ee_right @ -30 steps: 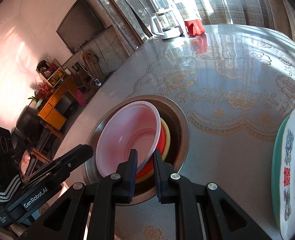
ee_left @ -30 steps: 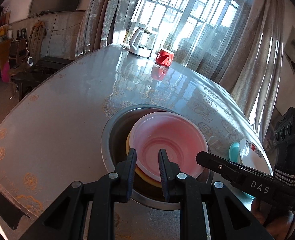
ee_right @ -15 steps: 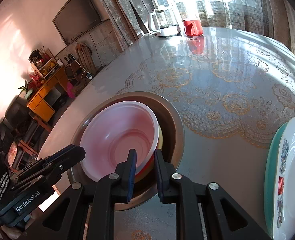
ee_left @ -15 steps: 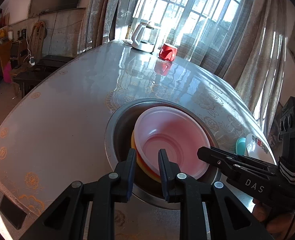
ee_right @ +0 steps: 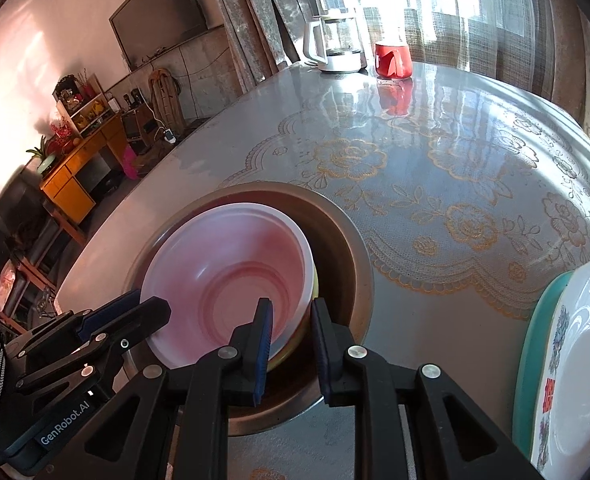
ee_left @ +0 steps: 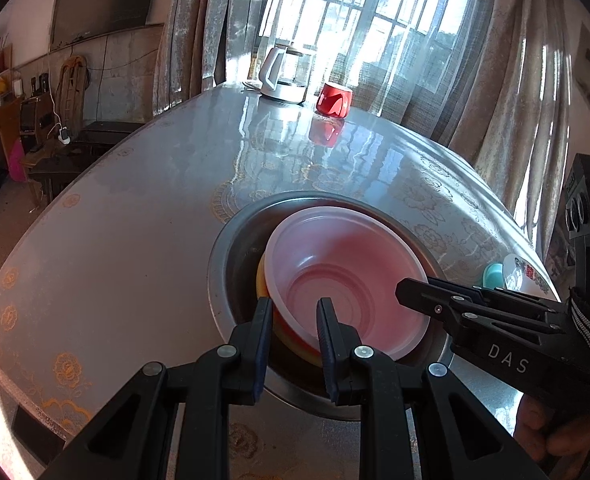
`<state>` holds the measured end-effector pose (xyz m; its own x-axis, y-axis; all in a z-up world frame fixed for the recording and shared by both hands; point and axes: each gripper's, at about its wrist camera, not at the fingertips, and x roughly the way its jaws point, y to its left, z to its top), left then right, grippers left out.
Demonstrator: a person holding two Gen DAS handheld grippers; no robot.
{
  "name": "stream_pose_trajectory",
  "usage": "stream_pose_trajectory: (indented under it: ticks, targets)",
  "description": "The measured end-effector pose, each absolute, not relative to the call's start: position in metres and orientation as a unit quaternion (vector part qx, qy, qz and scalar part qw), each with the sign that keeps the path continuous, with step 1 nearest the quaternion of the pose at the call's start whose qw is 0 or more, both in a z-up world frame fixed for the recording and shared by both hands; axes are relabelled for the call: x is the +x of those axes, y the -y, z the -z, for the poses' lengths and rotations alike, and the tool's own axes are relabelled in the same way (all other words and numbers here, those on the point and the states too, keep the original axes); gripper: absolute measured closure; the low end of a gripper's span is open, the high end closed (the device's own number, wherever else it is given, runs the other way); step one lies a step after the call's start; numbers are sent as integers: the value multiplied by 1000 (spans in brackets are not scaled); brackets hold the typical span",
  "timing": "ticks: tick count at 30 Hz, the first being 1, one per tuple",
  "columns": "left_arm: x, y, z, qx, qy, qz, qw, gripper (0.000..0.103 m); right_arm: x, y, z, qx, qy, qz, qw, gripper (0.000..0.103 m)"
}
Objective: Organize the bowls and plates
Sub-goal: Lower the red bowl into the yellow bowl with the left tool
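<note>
A translucent pink bowl (ee_left: 347, 264) (ee_right: 223, 264) tops a stack with a red and a yellow bowl (ee_left: 261, 280) inside a steel basin (ee_left: 231, 248) (ee_right: 347, 264). My left gripper (ee_left: 295, 316) (ee_right: 155, 308) is shut on the stack's near-left rim, one finger inside the pink bowl and one outside. My right gripper (ee_right: 291, 316) (ee_left: 401, 292) straddles the opposite rim. Its jaws stand a little apart, and a dark gap shows between the outer finger and the bowls. A white flowered plate (ee_right: 575, 360) (ee_left: 521, 276) lies on a teal plate (ee_right: 535, 340) to the right.
The basin sits on a round table under a glossy lace-patterned cover (ee_right: 435, 184). At the far edge by the window stand a white kettle (ee_left: 279, 80) and a red cup (ee_left: 335, 98). A person's hand (ee_left: 543, 432) holds the right gripper. Furniture stands to the left beyond the table.
The right jaws have spread off the pink bowl's rim. The pink bowl, tilted up before, now lies lower on the stack. The left gripper keeps its hold.
</note>
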<state>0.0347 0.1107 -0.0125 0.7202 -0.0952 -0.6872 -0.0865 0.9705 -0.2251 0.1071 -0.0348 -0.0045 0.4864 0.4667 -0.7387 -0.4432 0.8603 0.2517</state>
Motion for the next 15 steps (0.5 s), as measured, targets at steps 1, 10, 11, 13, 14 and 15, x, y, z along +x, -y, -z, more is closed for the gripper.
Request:
stream_pose_trajectory:
  ticks: [1, 10, 11, 13, 14, 15]
  targets:
    - [35, -111, 12, -122, -374, 2, 919, 80, 107, 34, 4, 10, -431, -262, 863, 82]
    - [34, -111, 13, -121, -374, 4, 919, 80, 101, 32, 5, -1, -419, -257, 871, 82]
    - [34, -111, 13, -122, -374, 3, 919, 80, 100, 32, 5, 0, -418, -256, 872, 82]
    - [34, -111, 13, -122, -374, 3, 919, 80, 99, 32, 5, 1, -416, -255, 873, 82]
    - [34, -111, 13, -122, -375, 3, 919, 80, 97, 32, 5, 2, -415, -254, 873, 83]
    - [34, -111, 13, -122, -375, 3, 919, 80, 96, 32, 5, 4, -414, -255, 874, 83]
